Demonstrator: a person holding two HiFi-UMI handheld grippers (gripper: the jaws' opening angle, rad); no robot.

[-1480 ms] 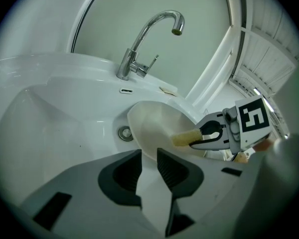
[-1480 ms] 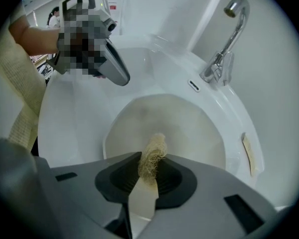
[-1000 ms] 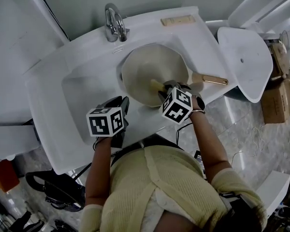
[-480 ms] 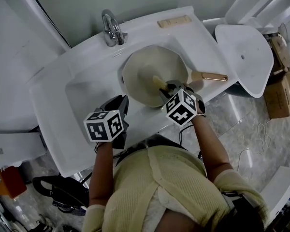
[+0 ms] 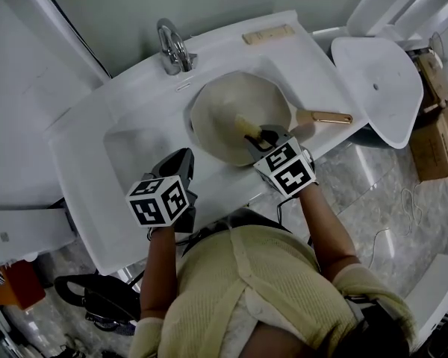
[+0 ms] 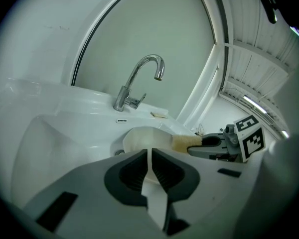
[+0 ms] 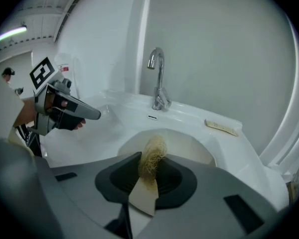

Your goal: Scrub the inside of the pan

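A pale cream pan is sitting in the right part of a white sink, at the centre of the head view, below a chrome faucet. Its handle, ending in a golden-tan grip, is pointing to the frame's right. The right hand-held gripper is clamping a straw-coloured fibrous scrubber that is reaching over the pan's smooth inside. At lower left, the left hand-held gripper is hovering over the sink's front edge, jaws pressed together, holding nothing.
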